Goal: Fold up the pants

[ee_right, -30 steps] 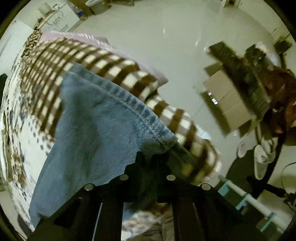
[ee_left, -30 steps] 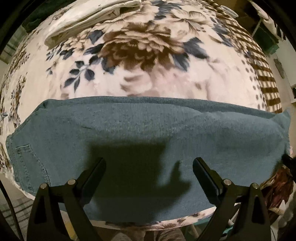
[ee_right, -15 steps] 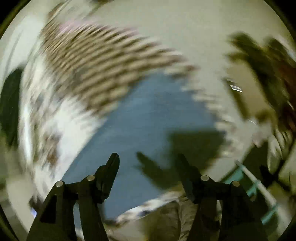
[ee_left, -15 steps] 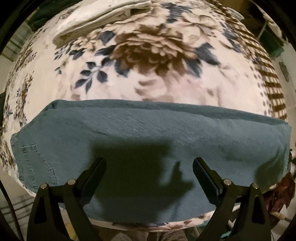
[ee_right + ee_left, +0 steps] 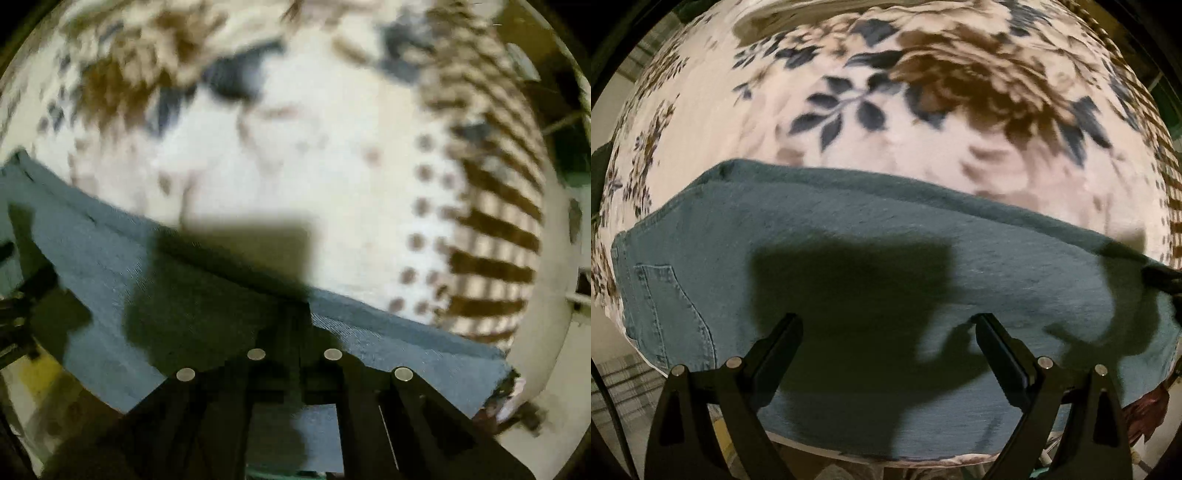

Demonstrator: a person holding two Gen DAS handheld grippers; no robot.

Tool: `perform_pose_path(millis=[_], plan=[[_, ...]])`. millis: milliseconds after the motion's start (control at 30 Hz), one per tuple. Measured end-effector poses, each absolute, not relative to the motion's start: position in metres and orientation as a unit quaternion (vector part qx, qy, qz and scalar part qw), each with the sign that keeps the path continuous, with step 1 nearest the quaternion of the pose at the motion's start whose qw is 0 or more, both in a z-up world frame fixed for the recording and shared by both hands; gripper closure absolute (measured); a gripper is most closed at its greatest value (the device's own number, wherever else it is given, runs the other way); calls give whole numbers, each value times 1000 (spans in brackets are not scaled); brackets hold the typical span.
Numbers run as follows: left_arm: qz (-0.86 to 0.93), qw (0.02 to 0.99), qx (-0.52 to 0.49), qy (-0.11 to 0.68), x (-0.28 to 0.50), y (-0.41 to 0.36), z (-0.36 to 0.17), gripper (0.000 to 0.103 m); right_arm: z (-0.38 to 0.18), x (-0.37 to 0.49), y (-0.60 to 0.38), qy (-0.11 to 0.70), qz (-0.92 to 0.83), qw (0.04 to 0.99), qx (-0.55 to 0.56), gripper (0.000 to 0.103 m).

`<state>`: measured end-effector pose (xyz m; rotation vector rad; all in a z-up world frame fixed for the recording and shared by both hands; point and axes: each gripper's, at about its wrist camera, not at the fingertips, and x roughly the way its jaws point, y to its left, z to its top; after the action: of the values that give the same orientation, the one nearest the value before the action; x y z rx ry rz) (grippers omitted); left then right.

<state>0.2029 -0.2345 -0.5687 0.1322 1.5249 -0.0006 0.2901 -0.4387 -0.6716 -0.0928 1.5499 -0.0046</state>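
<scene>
In the left wrist view, the left gripper (image 5: 888,325) hung with its jaws spread wide and nothing between them, poised over the near half of the blue jeans (image 5: 849,266). The jeans lay as a long folded band on the floral blanket (image 5: 923,122), their long axis running from about nine o'clock to three o'clock across the frame. The back pocket (image 5: 668,302) sat at the eight o'clock end, so the waist appeared to be on that side. The far folded edge ran slightly downhill toward three o'clock. A dark shape at the three o'clock edge of the jeans was probably the other tool, though too little of it showed to be sure.

In the right wrist view, blurred by motion, the right gripper (image 5: 295,321) had its fingers drawn together at the far edge of the jeans (image 5: 192,295); it seemed to be pinching the denim there, judging by the cloth bunched up around the tips. The jeans stretched from nine o'clock to about four o'clock, with the brown-striped border of the blanket (image 5: 491,236) beyond at three o'clock.

The right gripper was at the leg end, the left nearer the waist; the next fold would likely carry one end along the long axis toward the other.
</scene>
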Motion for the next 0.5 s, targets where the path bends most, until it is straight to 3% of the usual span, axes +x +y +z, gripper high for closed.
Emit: perform_pose_path(millis=[167, 300, 333, 400, 467, 500], plan=[[10, 717, 47, 696, 199, -200, -580, 7, -628, 274, -454, 637, -36, 769, 23, 103], [14, 720, 40, 693, 207, -178, -577, 7, -628, 300, -457, 655, 19, 751, 86, 101], [21, 727, 41, 685, 209, -174, -572, 7, -634, 307, -449, 677, 48, 728, 96, 95], [33, 736, 38, 675, 208, -164, -564, 7, -642, 315, -430, 695, 73, 712, 72, 60], [50, 738, 28, 672, 205, -149, -563, 7, -654, 326, -403, 702, 103, 705, 24, 44], [55, 736, 25, 674, 205, -144, -564, 7, -664, 328, -392, 714, 115, 691, 7, 43]])
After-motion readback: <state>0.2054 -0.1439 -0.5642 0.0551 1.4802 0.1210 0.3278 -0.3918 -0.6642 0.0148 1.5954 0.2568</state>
